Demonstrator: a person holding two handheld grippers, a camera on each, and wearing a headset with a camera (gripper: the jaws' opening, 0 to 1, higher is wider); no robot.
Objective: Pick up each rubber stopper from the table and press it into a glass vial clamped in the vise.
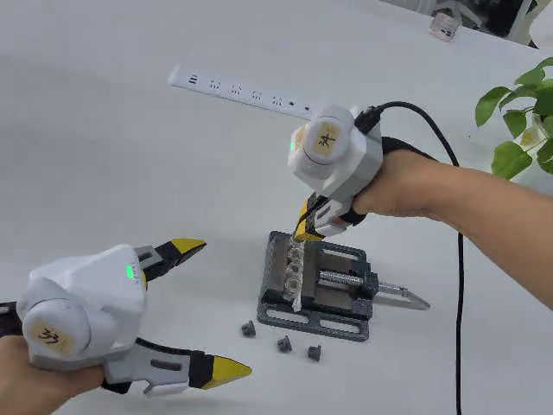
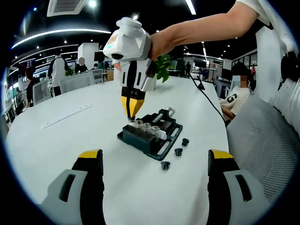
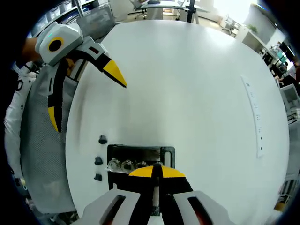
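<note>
Locate the vise (image 1: pixel 315 298) on the white table (image 1: pixel 104 173), right of centre in the head view, with a row of glass vials (image 1: pixel 296 270) clamped upright in it. Find three rubber stoppers (image 1: pixel 283 344) lying loose on the table just in front of the vise, apart from one another and clear of both grippers. Note the right gripper (image 1: pixel 307 229) pointing steeply down over the far end of the vial row, yellow tips brought together at the mouth of the end vial. Treat contact with that vial, and anything pinched between the tips, as impossible to determine. Confirm in the right gripper view the two tips meeting edge to edge above the vise. Note the left gripper (image 1: pixel 207 309) low at the near left, well apart from the vise, jaws spread wide and gripping nothing. Observe a white power strip (image 1: pixel 242 91) beyond the vise, a black cable (image 1: pixel 458 259) trailing from the right gripper, and a green plant (image 1: pixel 518 121) at the far right.
</note>
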